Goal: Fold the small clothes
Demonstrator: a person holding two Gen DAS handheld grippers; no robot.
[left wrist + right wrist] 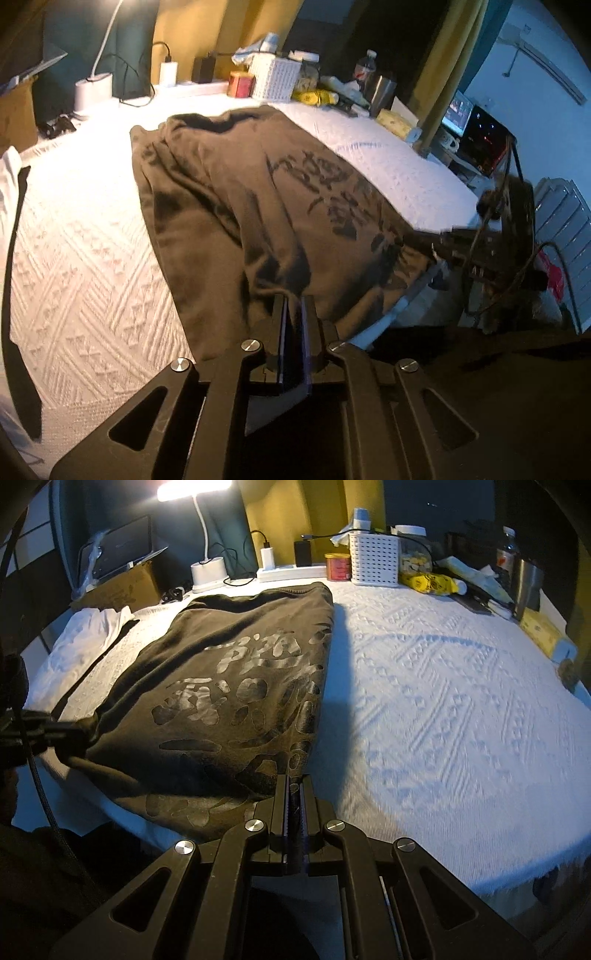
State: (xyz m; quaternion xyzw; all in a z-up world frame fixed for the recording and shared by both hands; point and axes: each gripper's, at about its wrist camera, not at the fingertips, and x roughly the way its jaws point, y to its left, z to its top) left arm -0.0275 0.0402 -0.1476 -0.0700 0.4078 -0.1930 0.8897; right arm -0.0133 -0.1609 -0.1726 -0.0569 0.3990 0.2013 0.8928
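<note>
Shirt (pixel 229 686), dark brown with a glossy print, lies on the white textured counter (pixel 461 709), toward its left half and hanging slightly over the near edge. It looks already folded lengthwise once: the right side runs as a straight doubled edge, while the left side is still loose and wrinkled. Both near corners are gripped. The right claw (pixel 294 790) is pressed together, pinching the near right corner of the shirt, and the left claw (pixel 294 314) is likewise closed on the near hem at the other corner. Judging from this, the narrowing fold is done and the crosswise fold, near hem carried toward the far end, is still to come, followed by smoothing.

A white garment (pixel 85 635) lies at the far left edge, just beside the shirt, perhaps waiting its turn. Along the back stand a desk lamp (pixel 207 568), a power strip (pixel 291 572), a red tin (pixel 338 566), a white basket (pixel 375 559), yellow packets (pixel 428 581) and a steel cup (pixel 528 583). The far end of the shirt lies near the power strip, so a fold carried forward has little spare room there. The right half of the counter offers open cloth.
</note>
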